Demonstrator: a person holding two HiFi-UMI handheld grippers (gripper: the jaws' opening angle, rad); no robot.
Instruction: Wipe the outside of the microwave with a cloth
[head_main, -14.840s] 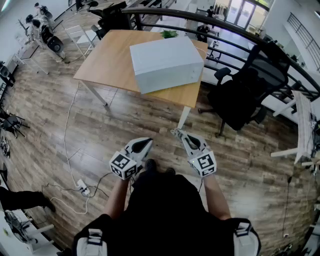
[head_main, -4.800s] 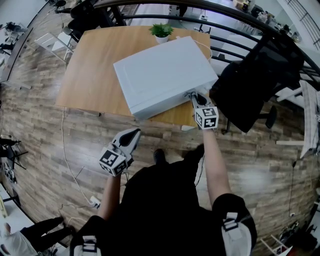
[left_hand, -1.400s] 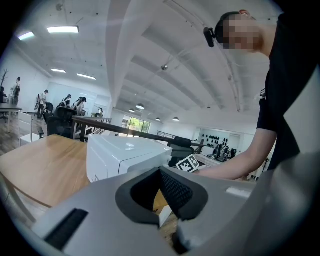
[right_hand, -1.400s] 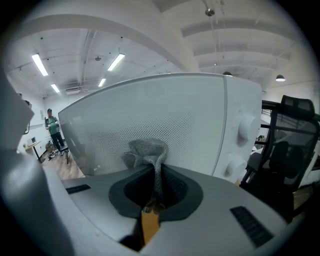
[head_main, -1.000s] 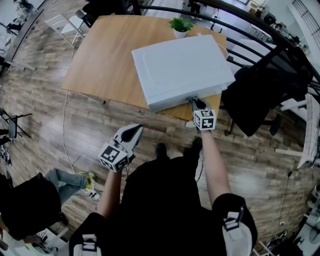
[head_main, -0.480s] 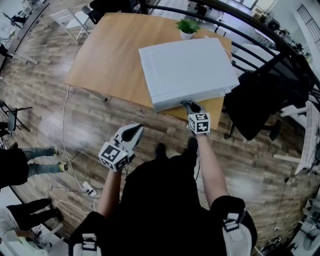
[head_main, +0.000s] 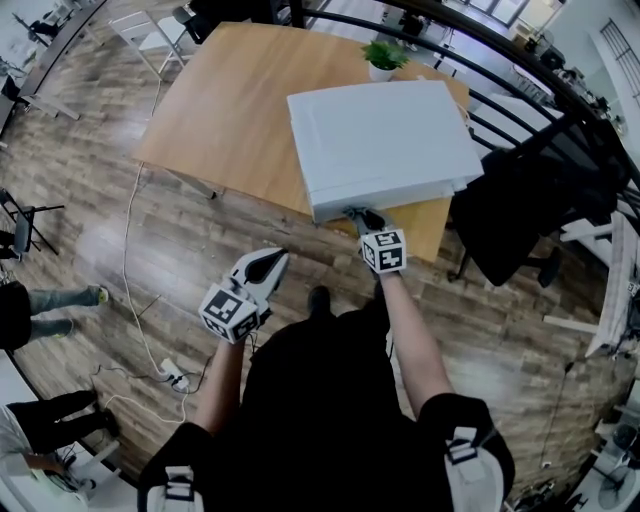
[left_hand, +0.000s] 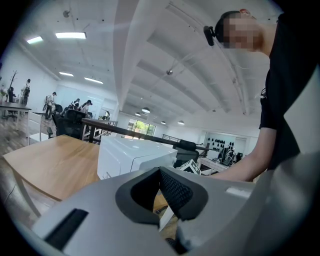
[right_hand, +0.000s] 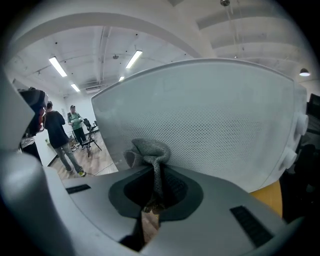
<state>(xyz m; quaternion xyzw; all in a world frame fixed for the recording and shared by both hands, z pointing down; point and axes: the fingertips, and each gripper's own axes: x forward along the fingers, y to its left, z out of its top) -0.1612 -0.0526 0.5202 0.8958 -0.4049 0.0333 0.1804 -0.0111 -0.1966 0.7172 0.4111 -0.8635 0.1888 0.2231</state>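
Observation:
The white microwave stands on a wooden table; its near face fills the right gripper view as a white dotted panel. My right gripper is up against that face near its left end, shut on a grey cloth that bunches out between the jaws and touches the panel. Little of the cloth shows in the head view. My left gripper hangs below the table edge beside the person's body, its jaws together with nothing in them. From there the microwave lies ahead.
A small potted plant stands behind the microwave. A black office chair is right of the table, a curved black railing behind it. A cable and power strip lie on the wooden floor. People stand at the left.
My right gripper has slid left along the microwave's near face with the cloth pressed to it. The left gripper has stayed where it was. People at the left have shifted.

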